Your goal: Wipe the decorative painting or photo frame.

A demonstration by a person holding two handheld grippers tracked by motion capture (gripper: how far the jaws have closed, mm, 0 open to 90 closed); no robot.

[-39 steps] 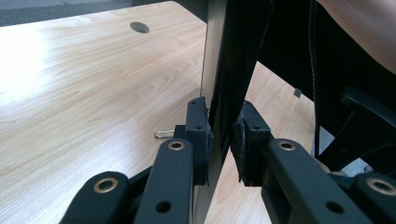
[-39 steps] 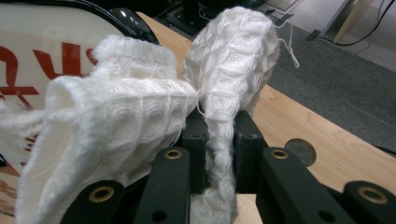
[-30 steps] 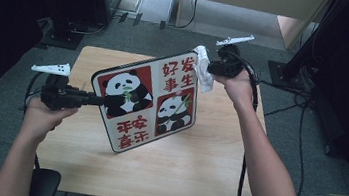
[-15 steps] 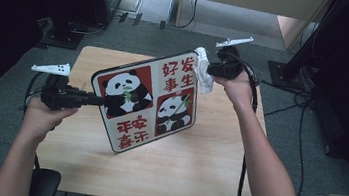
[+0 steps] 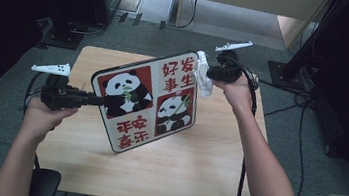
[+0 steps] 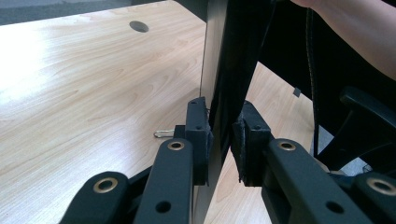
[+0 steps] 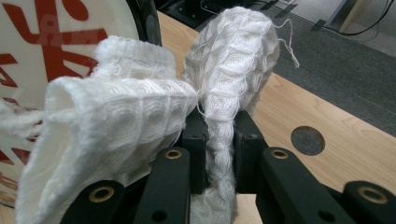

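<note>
Clamping the panda board's (image 5: 146, 99) edge, left tongs (image 6: 223, 140) hold it upright; right tongs (image 7: 219, 140) pinch a white cloth (image 7: 140, 121) against its face.

The left gripper (image 6: 223, 144) has its two black jaws closed on the edge of the upright board (image 6: 223, 60), one pad on each face (the board is seen edge-on, pale on one side and dark on the other). Beyond the board lies the wooden table (image 6: 84, 93) with a round hole (image 6: 138, 26), and a forearm (image 6: 359, 32) crosses on the board's dark side.
</note>
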